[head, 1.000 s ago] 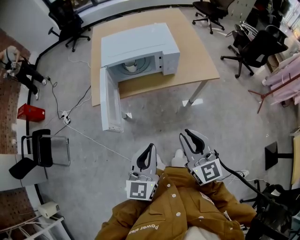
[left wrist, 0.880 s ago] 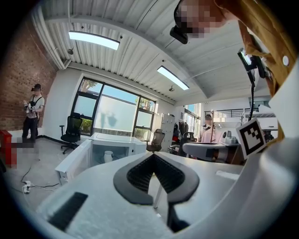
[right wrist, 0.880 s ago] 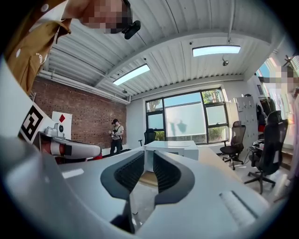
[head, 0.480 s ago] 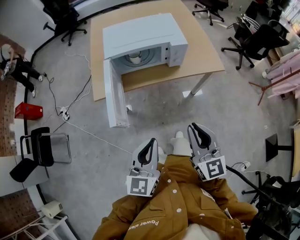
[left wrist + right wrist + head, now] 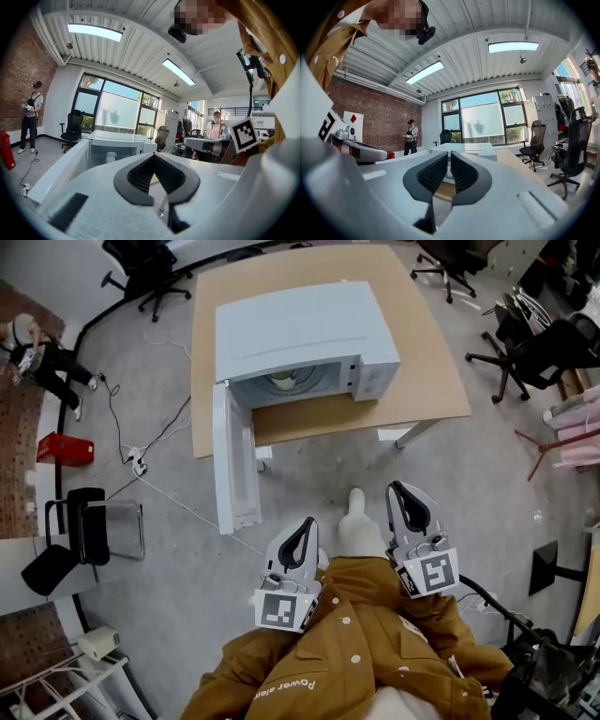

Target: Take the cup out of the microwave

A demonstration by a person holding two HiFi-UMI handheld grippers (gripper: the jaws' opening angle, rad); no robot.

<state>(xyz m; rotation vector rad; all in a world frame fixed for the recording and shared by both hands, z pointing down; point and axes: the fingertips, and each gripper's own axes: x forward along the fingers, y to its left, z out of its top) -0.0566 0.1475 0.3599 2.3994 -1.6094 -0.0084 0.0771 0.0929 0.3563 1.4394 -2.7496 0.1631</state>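
Note:
A white microwave point(image 5: 300, 329) stands on a wooden table point(image 5: 427, 362) with its door point(image 5: 234, 460) swung open toward me on the left. A white cup point(image 5: 284, 381) sits inside on the turntable; in the left gripper view the cup point(image 5: 111, 156) shows in the open cavity. My left gripper point(image 5: 302, 526) is held low in front of my jacket, well short of the table, shut with nothing in it. My right gripper point(image 5: 401, 491) is level with it, pads nearly touching, also holding nothing. Both point at the microwave point(image 5: 468, 149).
Office chairs point(image 5: 525, 343) stand right of the table and behind it. A black chair point(image 5: 84, 531), a red box point(image 5: 64, 448) and a cable with a power strip point(image 5: 139, 465) lie at the left. A person point(image 5: 37, 357) stands far left. My shoe point(image 5: 356, 521) is between the grippers.
I have walked toward the table: the microwave has come nearer and larger in the head view. Both grippers came forward with me, jaws unchanged.

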